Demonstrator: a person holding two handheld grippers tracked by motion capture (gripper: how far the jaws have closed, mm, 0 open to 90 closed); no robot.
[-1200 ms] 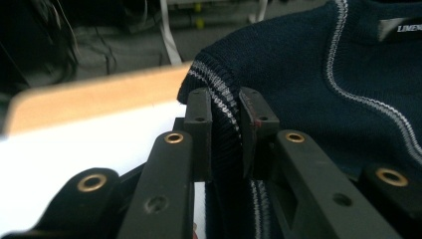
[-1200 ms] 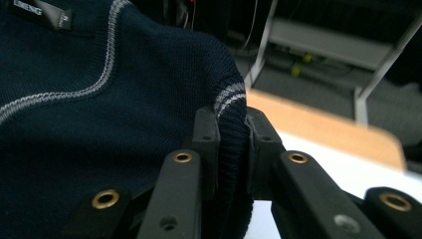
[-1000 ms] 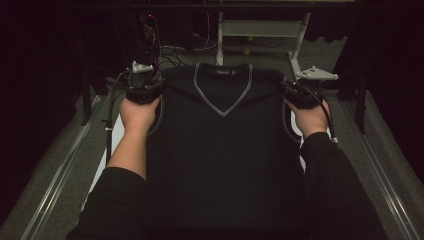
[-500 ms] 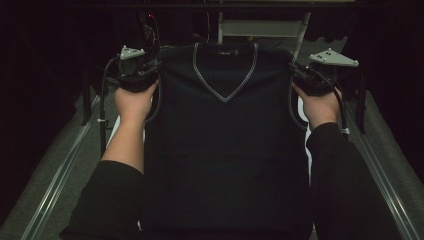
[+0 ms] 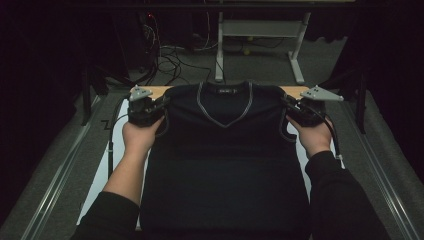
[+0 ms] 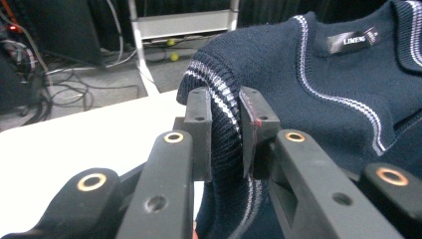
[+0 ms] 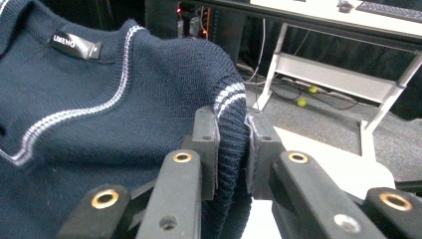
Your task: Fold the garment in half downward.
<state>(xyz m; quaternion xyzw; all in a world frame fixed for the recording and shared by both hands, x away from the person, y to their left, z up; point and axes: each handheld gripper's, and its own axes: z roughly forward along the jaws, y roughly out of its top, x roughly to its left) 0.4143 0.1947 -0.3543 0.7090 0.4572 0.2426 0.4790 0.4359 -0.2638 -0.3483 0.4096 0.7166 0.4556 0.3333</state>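
Vest (image 5: 225, 160) lay flat on bench (image 5: 117, 145), neck at far end, long axis running toward person. L claw (image 6: 226, 132) clamped on one shoulder's ribbed armhole edge, R claw (image 7: 231, 149) on the other. Garment hung betw. both, equally near each hand.

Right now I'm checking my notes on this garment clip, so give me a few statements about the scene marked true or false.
1. The left tongs are clamped on the striped armhole edge of the navy sweater vest. True.
2. The right tongs stand open above the table. False: they pinch the vest's other ribbed armhole edge.
3. The vest has a round collar. False: it is a V-neck with pale stripe trim.
4. A neck label shows inside the collar. True.
5. The vest lies front side up on the table. True.
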